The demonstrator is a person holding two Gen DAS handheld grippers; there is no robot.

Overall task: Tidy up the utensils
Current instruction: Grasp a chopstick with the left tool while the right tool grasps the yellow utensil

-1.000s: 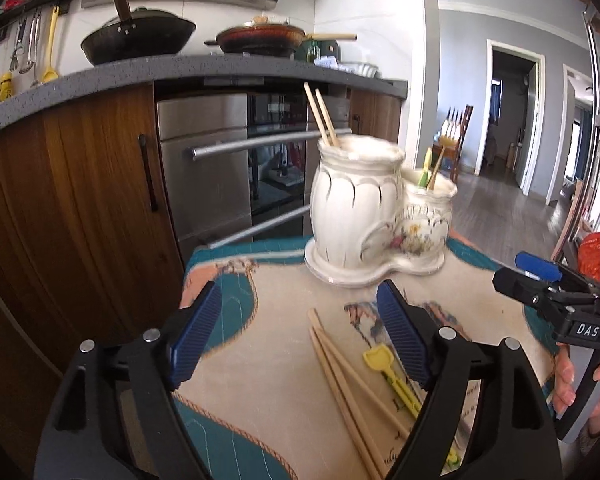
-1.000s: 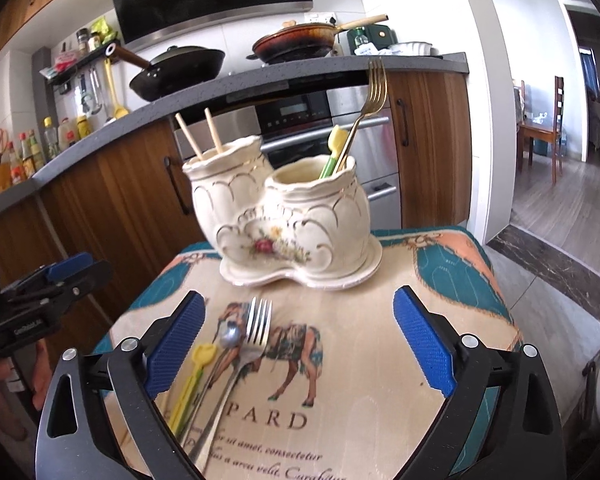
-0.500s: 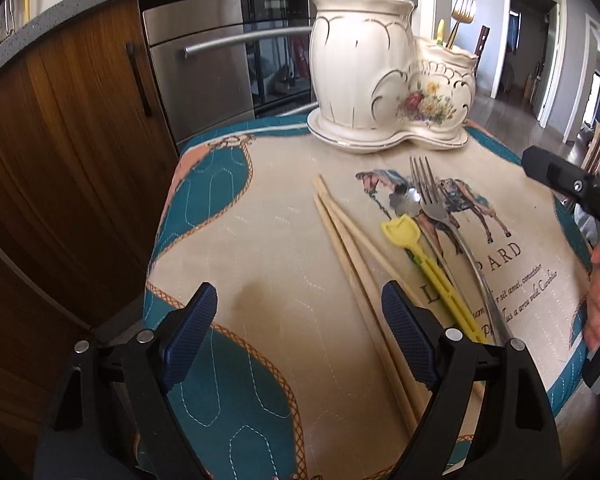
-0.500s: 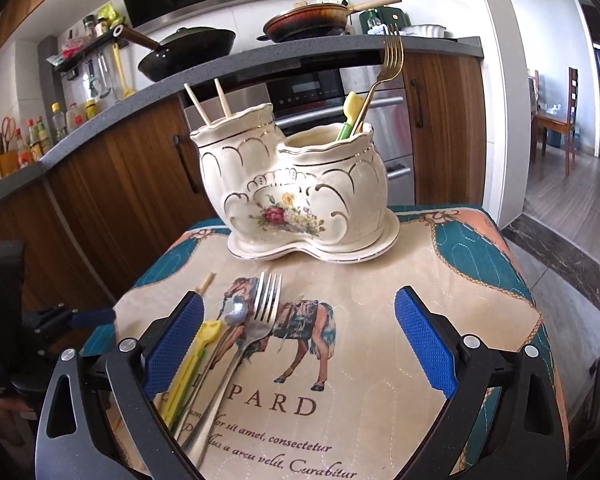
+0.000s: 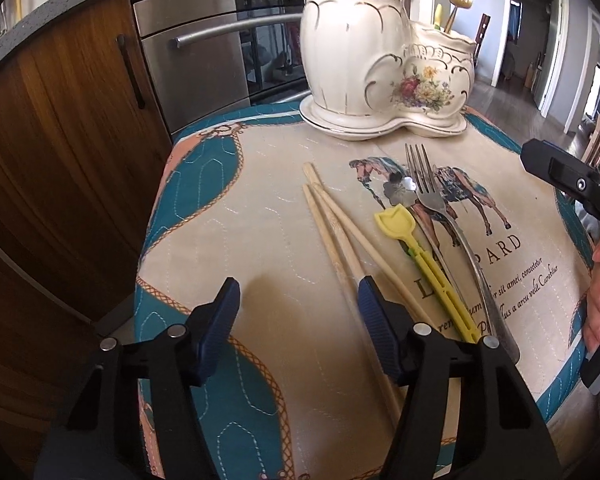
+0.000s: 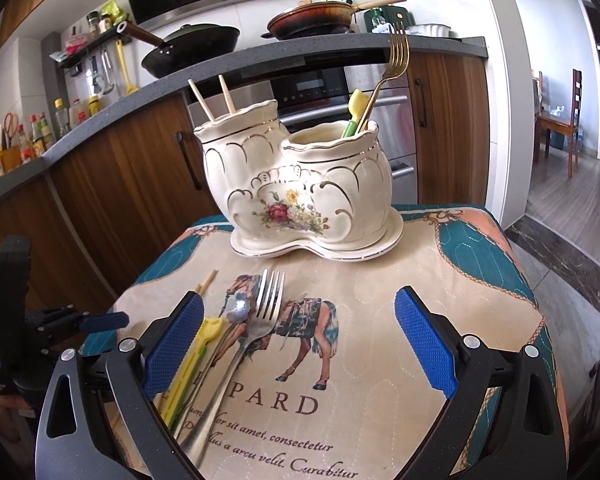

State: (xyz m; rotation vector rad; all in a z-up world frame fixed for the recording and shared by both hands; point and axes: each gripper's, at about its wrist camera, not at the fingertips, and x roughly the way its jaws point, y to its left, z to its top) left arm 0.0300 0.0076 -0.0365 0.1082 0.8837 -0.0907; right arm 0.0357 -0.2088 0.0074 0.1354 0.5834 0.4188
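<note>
Both handheld tools look alike: the black plastic left gripper and the black plastic right gripper carry blue, cross-hatched rubber finger pads and round silver pivot screws on triangular cut-out arms.

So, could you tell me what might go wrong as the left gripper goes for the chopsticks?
The left gripper, its jaws just closing with nothing between them, sits left of the chopsticks; it may shut on cloth. The chopsticks cross, so one may be left behind. The yellow spoon and fork lie close and could be knocked.
</note>
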